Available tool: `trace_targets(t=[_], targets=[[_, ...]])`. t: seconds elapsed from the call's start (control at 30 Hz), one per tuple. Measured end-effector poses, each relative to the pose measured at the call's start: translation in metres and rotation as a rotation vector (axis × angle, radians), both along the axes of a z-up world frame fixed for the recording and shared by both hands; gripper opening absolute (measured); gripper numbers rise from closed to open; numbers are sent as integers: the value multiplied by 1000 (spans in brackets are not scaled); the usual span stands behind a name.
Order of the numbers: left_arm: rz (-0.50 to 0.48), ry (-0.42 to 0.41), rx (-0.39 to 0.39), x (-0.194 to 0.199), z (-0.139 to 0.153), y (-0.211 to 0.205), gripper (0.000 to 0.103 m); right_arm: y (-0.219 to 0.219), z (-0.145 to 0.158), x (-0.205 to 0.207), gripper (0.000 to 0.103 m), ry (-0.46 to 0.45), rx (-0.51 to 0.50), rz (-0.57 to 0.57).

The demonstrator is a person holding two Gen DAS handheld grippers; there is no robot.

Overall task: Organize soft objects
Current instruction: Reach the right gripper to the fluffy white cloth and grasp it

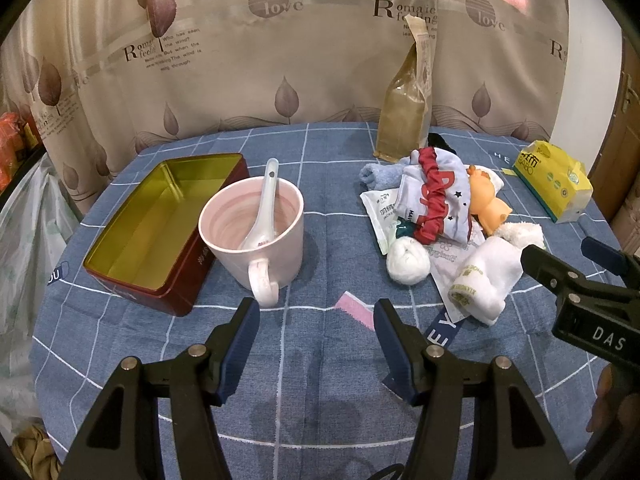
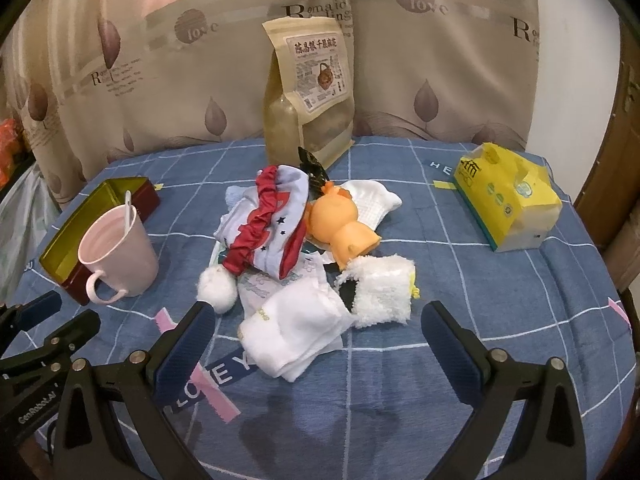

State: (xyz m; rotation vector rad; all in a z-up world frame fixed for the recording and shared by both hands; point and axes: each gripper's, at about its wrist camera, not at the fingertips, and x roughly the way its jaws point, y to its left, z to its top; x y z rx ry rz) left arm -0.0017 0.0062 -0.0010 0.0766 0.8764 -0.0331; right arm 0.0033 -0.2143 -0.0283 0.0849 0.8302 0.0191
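A heap of soft things lies on the blue checked tablecloth (image 1: 320, 240): a folded white sock (image 2: 296, 328), a fluffy white sock (image 2: 384, 292), a white pompom (image 2: 218, 290), a red-frilled pale blue cloth (image 2: 272, 228) and an orange squeaky toy (image 2: 340, 224). The same white sock (image 1: 488, 276) and frilled cloth (image 1: 436, 196) sit right of centre in the left wrist view. An empty red tin (image 1: 160, 224) with a gold inside stands at the left. My left gripper (image 1: 316, 320) is open over bare cloth. My right gripper (image 2: 316, 324) is open, fingers either side of the white socks, not touching them.
A pink mug (image 1: 256, 232) with a white spoon (image 1: 262, 208) stands beside the tin. A tall brown snack pouch (image 2: 308, 96) stands at the back, against the curtain. A yellow tissue pack (image 2: 508, 200) lies at the right. The round table edge drops away at left and right.
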Motion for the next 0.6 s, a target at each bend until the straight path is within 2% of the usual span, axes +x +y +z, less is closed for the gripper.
trace_targets(t=[0.3,0.4,0.5,0.6], targets=[[-6,8,1,3,-4,1,61,-27,-4,7,101,12,-25,-66],[-10,8,0,4,-5,0,61,-39,-9,10,95,29,-37,-94],[-21,10,2,6,-7,-1,61,-51,-17,14,83,57,-24,-119],[-36,11,1,8,-9,-3,61,-58,-27,20,79,86,-20,-122]])
